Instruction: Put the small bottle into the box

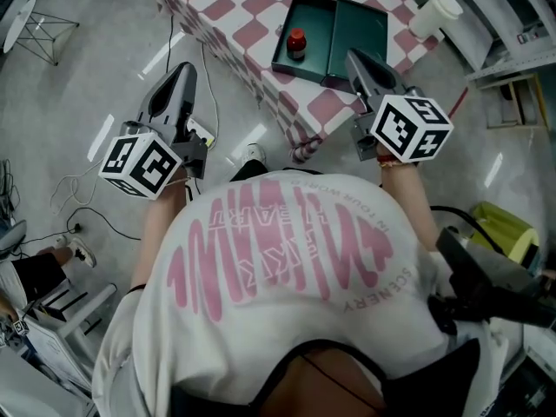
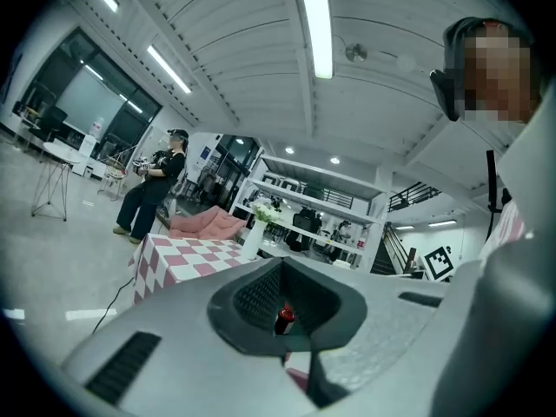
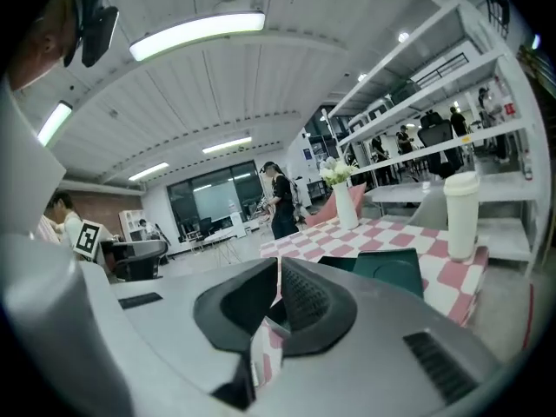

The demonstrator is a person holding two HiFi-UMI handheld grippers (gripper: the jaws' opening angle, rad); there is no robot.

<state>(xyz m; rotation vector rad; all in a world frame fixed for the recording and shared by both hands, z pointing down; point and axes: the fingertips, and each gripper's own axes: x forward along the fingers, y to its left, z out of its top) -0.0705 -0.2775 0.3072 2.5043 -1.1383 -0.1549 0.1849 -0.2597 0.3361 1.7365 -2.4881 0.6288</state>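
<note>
On the checkered table [image 1: 230,11] at 12 o'clock in the head view, the small bottle [image 1: 297,42] is seen upright inside the open green box [image 1: 317,20], with the lid part lying at its 3 o'clock. The task is judged done, nothing left to place. The left gripper [image 1: 183,69] is held well apart from the table at 9 o'clock, jaws together, nothing gripped. The right gripper [image 1: 352,56] is near the box's 5 o'clock corner, jaws closed, empty.

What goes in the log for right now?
small bottle: upright inside green box | green box: open, on checkered table | left gripper: shut, empty | right gripper: shut, empty
</note>
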